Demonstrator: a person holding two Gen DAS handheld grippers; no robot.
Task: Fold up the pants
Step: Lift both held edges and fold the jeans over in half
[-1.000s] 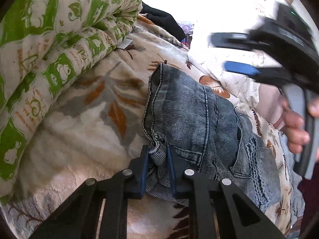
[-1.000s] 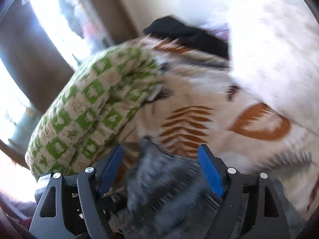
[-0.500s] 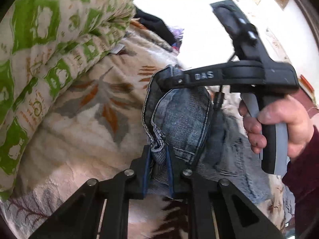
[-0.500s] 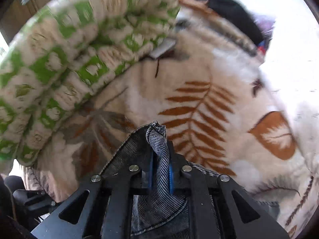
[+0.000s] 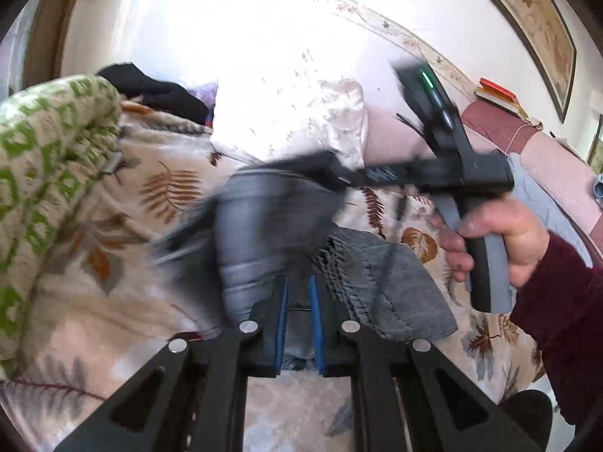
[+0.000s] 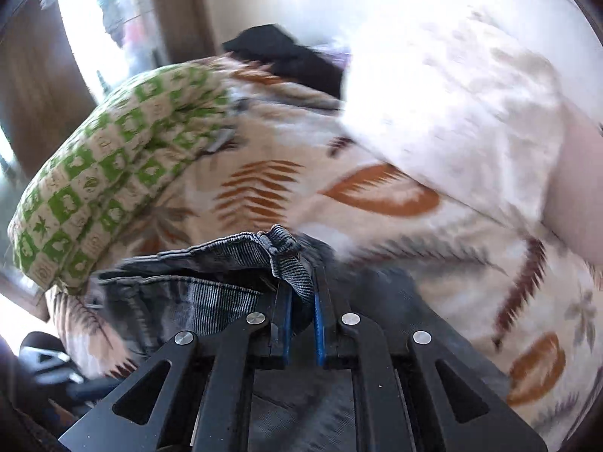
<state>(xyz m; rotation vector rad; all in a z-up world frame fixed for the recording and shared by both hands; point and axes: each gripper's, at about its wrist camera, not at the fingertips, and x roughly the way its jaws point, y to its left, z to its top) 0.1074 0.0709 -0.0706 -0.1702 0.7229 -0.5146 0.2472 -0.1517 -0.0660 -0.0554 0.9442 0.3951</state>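
Observation:
The grey-blue denim pants [image 5: 392, 293] lie on the leaf-print blanket [image 5: 113, 301]. My left gripper [image 5: 299, 293] is shut on a fold of the pants, with denim between its blue pads. My right gripper [image 6: 299, 293] is shut on a bunched hem of the pants [image 6: 282, 252] and holds it lifted above the blanket. In the left wrist view the right gripper [image 5: 328, 169] shows as a blurred black tool in a hand, with the lifted denim [image 5: 256, 226] hanging under it.
A green-and-white patterned quilt [image 5: 45, 173] is piled at the left. A white pillow [image 5: 286, 113] and a black garment [image 5: 150, 90] lie at the far side. A pink headboard [image 5: 546, 158] is at the right. A window [image 6: 101, 26] shows at the far left.
My right gripper shut on the pants' hem and has lifted it up and over towards the right. My left gripper has kept its hold and risen with the cloth.

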